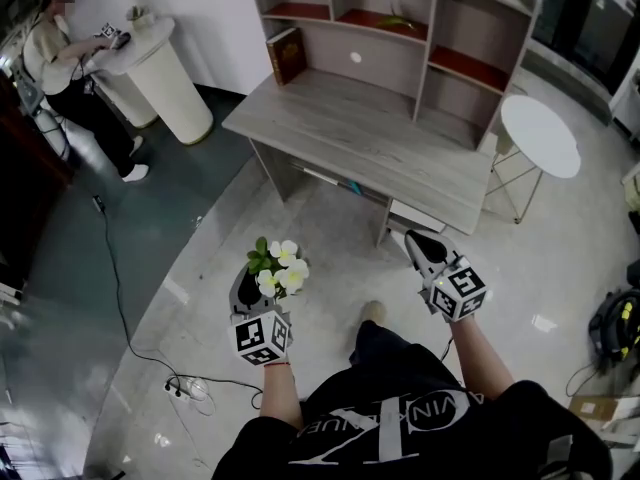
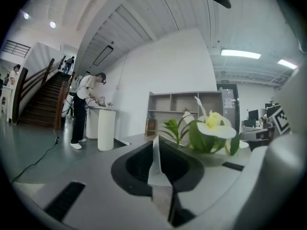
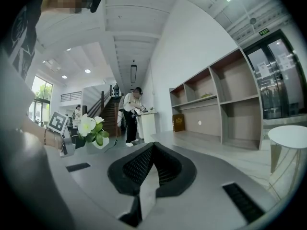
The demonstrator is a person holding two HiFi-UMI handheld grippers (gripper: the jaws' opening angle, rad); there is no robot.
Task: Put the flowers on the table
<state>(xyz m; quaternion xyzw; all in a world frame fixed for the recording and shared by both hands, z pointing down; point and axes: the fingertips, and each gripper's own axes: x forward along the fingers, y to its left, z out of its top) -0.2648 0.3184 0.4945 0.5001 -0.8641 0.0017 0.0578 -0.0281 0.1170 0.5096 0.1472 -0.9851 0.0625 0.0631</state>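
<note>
I carried the flowers (image 1: 280, 266) upright over the floor, short of the table (image 1: 360, 138). My left gripper (image 2: 154, 145) seemed pinched narrow on them. My right gripper (image 3: 151, 150) was closed, empty, out of the way.

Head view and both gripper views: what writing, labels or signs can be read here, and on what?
"VIN": white print on the person's black shirt, rest creased, unreadable.
Green sign over the doorway: too small.
Book cover in the shelf unit: too blurred.
Marker cubes: square patterns, no words.
</note>
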